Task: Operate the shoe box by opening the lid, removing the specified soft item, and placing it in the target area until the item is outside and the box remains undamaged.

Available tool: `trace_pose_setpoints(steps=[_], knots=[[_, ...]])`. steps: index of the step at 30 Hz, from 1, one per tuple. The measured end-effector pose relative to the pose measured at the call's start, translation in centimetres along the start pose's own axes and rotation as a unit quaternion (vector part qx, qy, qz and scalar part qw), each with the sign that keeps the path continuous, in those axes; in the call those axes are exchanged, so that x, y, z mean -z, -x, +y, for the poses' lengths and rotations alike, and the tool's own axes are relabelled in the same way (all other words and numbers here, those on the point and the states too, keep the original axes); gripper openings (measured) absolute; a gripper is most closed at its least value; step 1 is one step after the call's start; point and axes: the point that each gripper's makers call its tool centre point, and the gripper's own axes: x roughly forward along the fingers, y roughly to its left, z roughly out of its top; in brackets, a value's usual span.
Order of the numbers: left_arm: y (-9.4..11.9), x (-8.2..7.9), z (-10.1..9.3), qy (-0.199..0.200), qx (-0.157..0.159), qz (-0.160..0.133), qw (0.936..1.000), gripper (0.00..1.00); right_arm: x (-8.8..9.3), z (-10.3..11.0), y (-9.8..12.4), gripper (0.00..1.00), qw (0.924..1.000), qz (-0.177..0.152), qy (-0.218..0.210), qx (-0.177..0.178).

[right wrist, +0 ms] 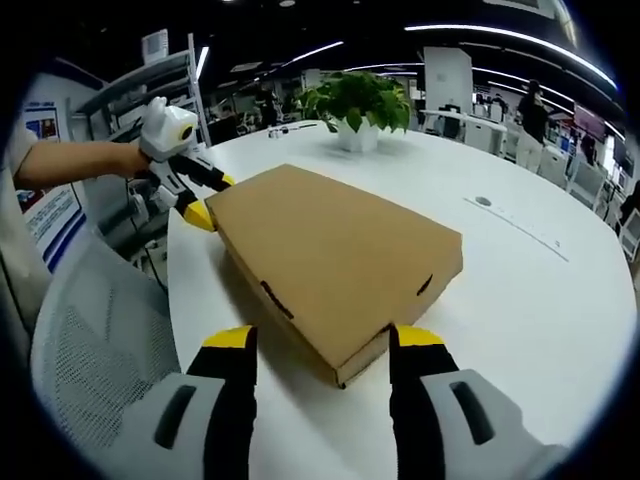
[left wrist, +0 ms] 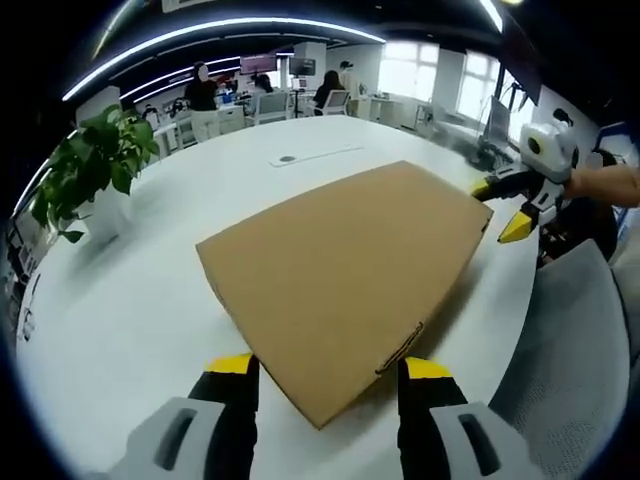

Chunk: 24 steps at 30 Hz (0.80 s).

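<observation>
**Two grippers at the corners of a shut shoe box**

Yellow-tipped jaws rose from the bottom of the left gripper view. They belonged to the left gripper (left wrist: 328, 368). Its jaws stood wide apart, and the near corner of the shoe box (left wrist: 345, 275) sat between them. I could not tell if the tips touched the cardboard. Nothing was held.

It was a flat, brown cardboard box. Its lid was down and shut. It lay on a big white table (left wrist: 130, 300), close to the table's edge. A small slot showed in the side of the box near the corner.

At the far corner of the box, on the right side of this view, was the right gripper (left wrist: 507, 208). A hand (left wrist: 605, 185) held it. Its yellow tips were spread open at the box corner.

A green plant in a white pot (left wrist: 95, 175) stood on the table, well apart from the box. A grey mesh chair (left wrist: 575, 350) was just beside the table. People sat at desks far away in the room.

From the right gripper view, the right gripper (right wrist: 320, 340) had its jaws wide open too, one on each side of another box (right wrist: 335, 255) corner. The left gripper (right wrist: 195, 195) was at the far corner, with a hand (right wrist: 125, 158) behind it. The plant (right wrist: 358, 105) stood past the box, and the chair (right wrist: 95, 345) was at the left.
</observation>
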Motion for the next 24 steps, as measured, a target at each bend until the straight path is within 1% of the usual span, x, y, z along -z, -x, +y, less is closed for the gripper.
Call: trace_pose_setpoints(steps=[4,6,14,17,20,24], knots=[[0.3,0.4,0.6,-0.006,0.000,0.011,0.9999,0.57,-0.1,0.9,-0.3,0.48,1.0000,-0.001,0.003,-0.004],[0.4,0.6,0.9,-0.009,-0.001,0.016,0.9998,0.57,0.0,1.5,-0.4,0.47,0.9999,-0.002,0.016,-0.007],[0.7,1.3,1.5,-0.005,0.007,0.017,0.9998,0.58,0.0,2.1,-0.6,0.43,0.9996,-0.005,0.028,-0.008],[0.7,1.3,1.5,-0.001,0.008,0.016,0.9998,0.57,0.0,2.1,-0.6,0.43,0.9994,-0.008,0.032,-0.005],[0.6,1.3,1.5,0.002,0.008,0.013,0.9999,0.57,0.1,1.8,-0.5,0.40,0.9992,-0.011,0.037,0.001],[0.7,1.5,1.5,0.009,0.007,0.010,0.9999,0.56,0.0,1.4,-0.5,0.35,0.9994,-0.016,0.029,0.009]])
